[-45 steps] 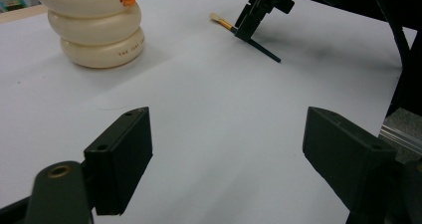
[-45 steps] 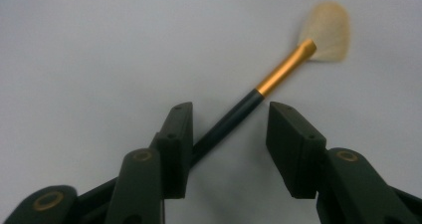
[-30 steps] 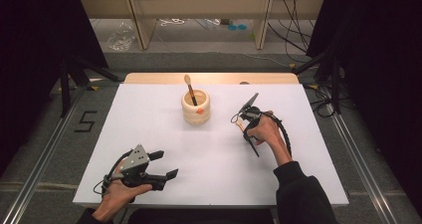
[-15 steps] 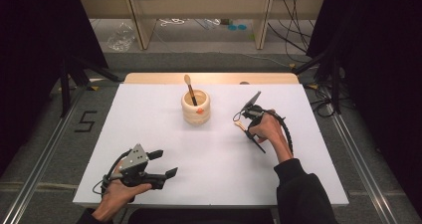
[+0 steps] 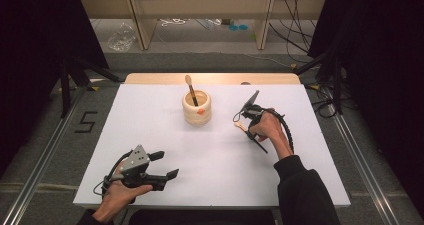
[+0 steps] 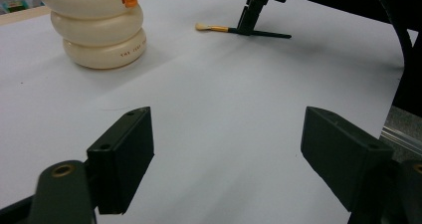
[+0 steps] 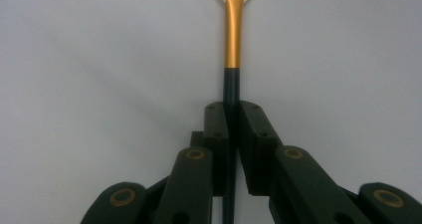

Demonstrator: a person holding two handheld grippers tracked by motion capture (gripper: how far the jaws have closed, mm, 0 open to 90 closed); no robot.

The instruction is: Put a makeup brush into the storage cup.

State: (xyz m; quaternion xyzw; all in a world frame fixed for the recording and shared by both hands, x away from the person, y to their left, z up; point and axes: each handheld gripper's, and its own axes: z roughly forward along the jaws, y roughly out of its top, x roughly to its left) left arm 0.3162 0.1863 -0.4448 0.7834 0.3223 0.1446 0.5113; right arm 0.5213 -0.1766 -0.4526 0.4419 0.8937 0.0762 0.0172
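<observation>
Right gripper (image 7: 232, 134) clamped on slim black-handled brush with gold ferrule (image 7: 232, 40) lying on white table (image 5: 150, 120), left gripper (image 6: 226, 149) spread wide, holding nothing, cream ringed ceramic pot (image 5: 196, 106) between them.

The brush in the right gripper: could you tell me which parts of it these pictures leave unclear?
- Brush bristles: cut off by the top edge, right gripper view.
- Handle's rear end: hidden between the right gripper pads.
- High view: brush too small for detail, partly behind the hand.

White table, two things on it
The table (image 5: 150, 135) carries a cream holder (image 5: 196, 108) near its far edge, and a brush (image 6: 239, 30) lies flat to the holder's right.
</observation>
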